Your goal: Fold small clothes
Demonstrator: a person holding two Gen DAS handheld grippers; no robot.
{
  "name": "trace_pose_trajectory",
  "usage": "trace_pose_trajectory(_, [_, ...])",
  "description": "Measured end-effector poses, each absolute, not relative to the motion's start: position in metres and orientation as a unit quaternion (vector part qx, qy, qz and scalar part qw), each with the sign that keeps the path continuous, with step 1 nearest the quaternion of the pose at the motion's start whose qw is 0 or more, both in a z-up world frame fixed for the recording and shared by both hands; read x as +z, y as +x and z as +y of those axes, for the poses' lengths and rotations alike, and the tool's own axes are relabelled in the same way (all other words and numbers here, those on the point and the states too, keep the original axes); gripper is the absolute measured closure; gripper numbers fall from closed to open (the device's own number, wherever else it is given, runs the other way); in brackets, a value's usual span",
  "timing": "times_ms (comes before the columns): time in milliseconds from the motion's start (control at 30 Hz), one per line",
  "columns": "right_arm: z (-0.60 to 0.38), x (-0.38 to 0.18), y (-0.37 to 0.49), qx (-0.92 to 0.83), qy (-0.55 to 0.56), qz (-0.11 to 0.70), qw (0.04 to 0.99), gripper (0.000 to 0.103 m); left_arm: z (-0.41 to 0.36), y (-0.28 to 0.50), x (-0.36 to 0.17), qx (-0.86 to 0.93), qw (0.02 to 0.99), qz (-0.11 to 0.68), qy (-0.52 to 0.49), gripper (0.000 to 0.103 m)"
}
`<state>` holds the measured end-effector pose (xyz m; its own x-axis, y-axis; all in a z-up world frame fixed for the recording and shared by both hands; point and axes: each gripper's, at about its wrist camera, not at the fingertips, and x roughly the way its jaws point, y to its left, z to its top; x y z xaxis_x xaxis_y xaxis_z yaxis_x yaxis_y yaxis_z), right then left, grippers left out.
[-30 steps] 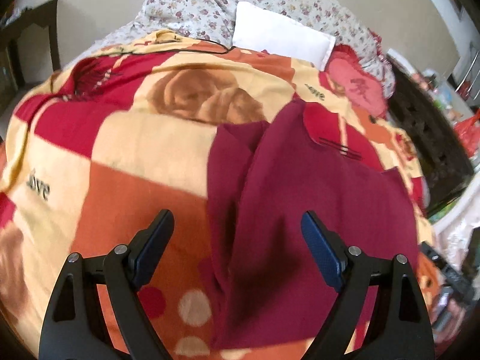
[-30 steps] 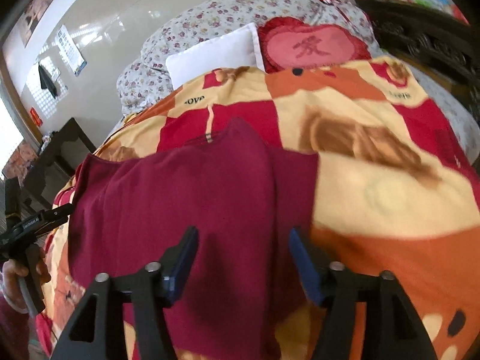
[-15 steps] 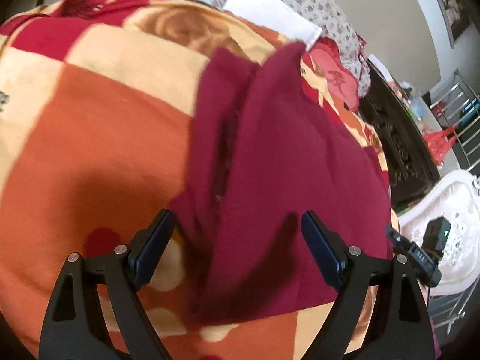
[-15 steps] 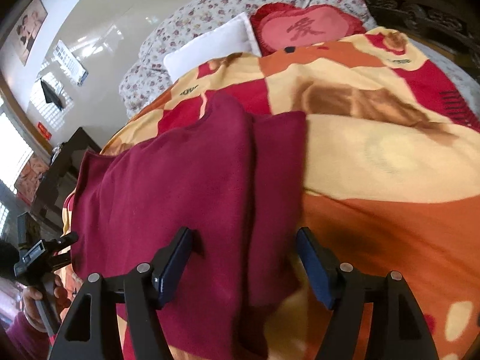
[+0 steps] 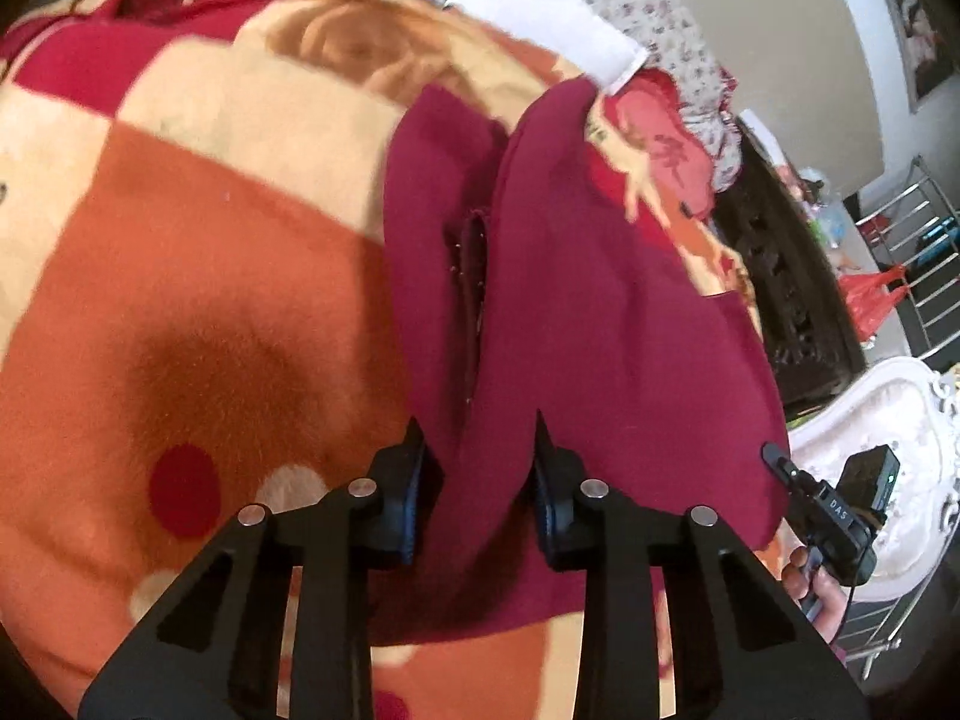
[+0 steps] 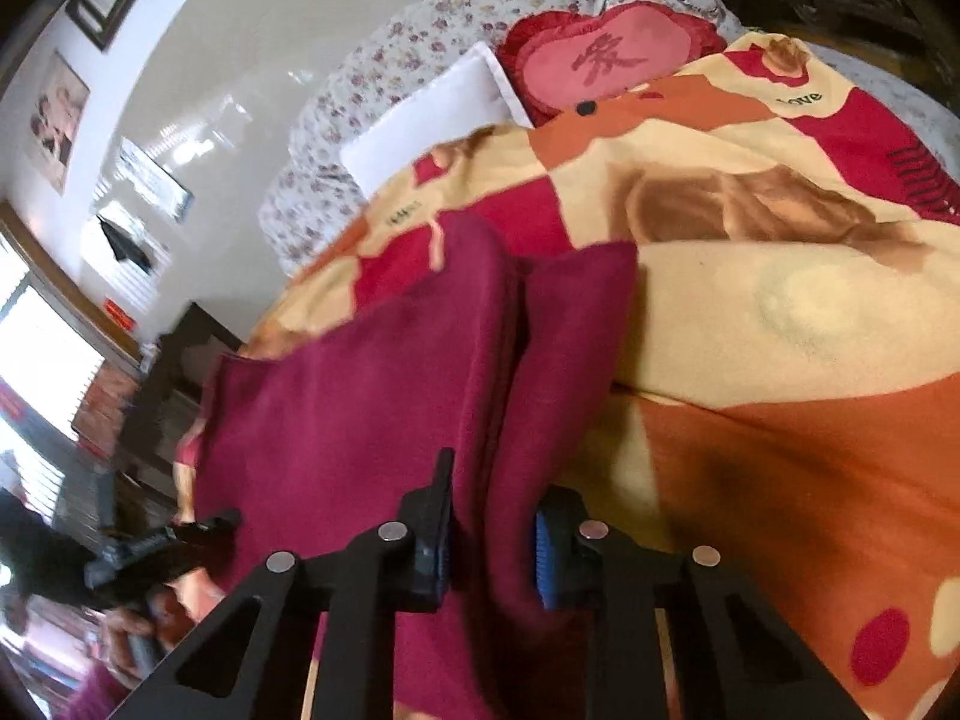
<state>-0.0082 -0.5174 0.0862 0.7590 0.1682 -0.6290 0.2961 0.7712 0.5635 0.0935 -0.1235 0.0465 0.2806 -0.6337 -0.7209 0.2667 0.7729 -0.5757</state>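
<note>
Now we have the maroon garment (image 5: 600, 312) lying on the patterned blanket (image 5: 180, 276) of the bed, its near hem hidden behind our grippers. Our left gripper (image 5: 480, 480) pinches a raised fold near that hem; our right gripper (image 6: 492, 534) pinches another fold between its fingers.

The word "love" is printed in dark letters on the far right of the blanket (image 6: 798, 99). The heart-shaped cushion (image 6: 606, 57) bears a red Chinese character. The right gripper's black body (image 5: 840, 519) carries small letters reading "DAS".
</note>
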Motion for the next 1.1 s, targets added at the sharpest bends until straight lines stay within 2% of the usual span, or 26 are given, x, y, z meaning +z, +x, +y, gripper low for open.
trace_pose_trajectory(233, [-0.479,0.150,-0.040,0.029,0.332,0.321,0.886,0.086,-0.099,0.052,0.104,-0.321,0.772,0.517,-0.186,0.078])
trace_pose_trajectory(333, [-0.460,0.161,-0.073,0.055,0.336,0.315,0.886,0.086,-0.075,0.017,0.113,-0.327,0.767,0.521,-0.183,0.078])
trace_pose_trajectory(433, [-0.442,0.140,-0.107,0.061,0.346,0.346,0.870,0.086,-0.043,-0.022,0.092,-0.317,0.755,0.543,-0.184,0.078])
trace_pose_trajectory(533, [-0.429,0.093,-0.123,0.022,0.349,0.424,0.836,0.085,-0.024,-0.049,0.049,-0.288,0.734,0.587,-0.183,0.078])
trace_pose_trajectory(633, [-0.413,0.073,-0.123,-0.043,0.260,0.484,0.834,0.083,-0.019,-0.061,0.026,-0.272,0.738,0.590,-0.184,0.076])
trace_pose_trajectory(700, [-0.398,0.094,-0.124,-0.067,0.197,0.472,0.857,0.077,-0.019,-0.062,0.034,-0.267,0.742,0.587,-0.184,0.075])
trace_pose_trajectory(900, [-0.390,0.161,-0.121,-0.087,0.144,0.394,0.904,0.076,-0.028,-0.064,0.078,-0.262,0.790,0.540,-0.124,0.074])
trace_pose_trajectory(1100, [-0.374,0.141,-0.078,-0.050,0.166,0.404,0.898,0.076,-0.032,-0.048,0.082,-0.247,0.813,0.512,-0.126,0.074])
